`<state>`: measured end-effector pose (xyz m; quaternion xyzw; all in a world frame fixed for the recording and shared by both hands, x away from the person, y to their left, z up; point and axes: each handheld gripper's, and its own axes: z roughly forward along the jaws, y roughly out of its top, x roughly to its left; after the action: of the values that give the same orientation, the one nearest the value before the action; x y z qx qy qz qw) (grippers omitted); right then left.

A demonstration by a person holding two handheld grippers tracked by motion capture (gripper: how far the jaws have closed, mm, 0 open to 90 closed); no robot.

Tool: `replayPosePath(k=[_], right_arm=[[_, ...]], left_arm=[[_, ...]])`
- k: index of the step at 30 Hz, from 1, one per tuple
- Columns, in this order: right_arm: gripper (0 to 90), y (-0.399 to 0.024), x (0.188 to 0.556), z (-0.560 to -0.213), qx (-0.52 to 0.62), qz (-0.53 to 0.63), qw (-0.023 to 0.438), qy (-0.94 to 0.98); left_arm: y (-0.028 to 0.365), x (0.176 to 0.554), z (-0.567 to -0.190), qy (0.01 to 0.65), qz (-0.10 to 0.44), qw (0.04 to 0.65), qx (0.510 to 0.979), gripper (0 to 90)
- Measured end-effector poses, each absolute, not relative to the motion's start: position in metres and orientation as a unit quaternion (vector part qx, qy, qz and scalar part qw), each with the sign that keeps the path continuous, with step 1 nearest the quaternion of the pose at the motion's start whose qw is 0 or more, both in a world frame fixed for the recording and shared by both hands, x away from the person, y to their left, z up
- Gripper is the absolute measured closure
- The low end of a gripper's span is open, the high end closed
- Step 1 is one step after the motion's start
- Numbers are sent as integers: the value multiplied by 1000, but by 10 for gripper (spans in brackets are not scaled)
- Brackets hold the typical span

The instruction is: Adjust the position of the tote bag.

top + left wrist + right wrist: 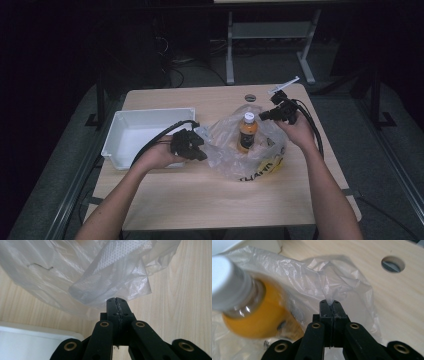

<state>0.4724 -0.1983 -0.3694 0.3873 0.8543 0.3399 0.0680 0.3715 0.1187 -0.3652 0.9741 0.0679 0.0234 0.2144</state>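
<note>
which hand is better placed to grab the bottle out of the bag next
Neither is free: both tongs pinch the plastic bag. The right tongs sit nearer the bottle; the left tongs hold the far edge by the white tray. Probably right.

high view: dim, dark surround, soft grain | gripper views: bright, even | bottle [249, 312] left of fingers [325, 308]: blurred | plastic bag [75, 270] above fingertips: mild sheen

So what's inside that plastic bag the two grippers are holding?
Inside the plastic bag stands an orange bottle with a white cap. Its lower part is veiled by crinkled film, so anything else lying at the bottom cannot be made out.
</note>
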Motion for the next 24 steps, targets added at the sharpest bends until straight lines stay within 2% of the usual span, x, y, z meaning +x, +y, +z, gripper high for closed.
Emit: replayPosePath(k=[14, 24], right_arm=[[886, -213, 454, -404, 399, 302, 48, 865], [884, -214, 449, -414, 398, 285, 41, 871]], left_arm=[[106, 359, -398, 59, 6, 176, 983, 900], [104, 357, -403, 59, -2, 176, 983, 900]])
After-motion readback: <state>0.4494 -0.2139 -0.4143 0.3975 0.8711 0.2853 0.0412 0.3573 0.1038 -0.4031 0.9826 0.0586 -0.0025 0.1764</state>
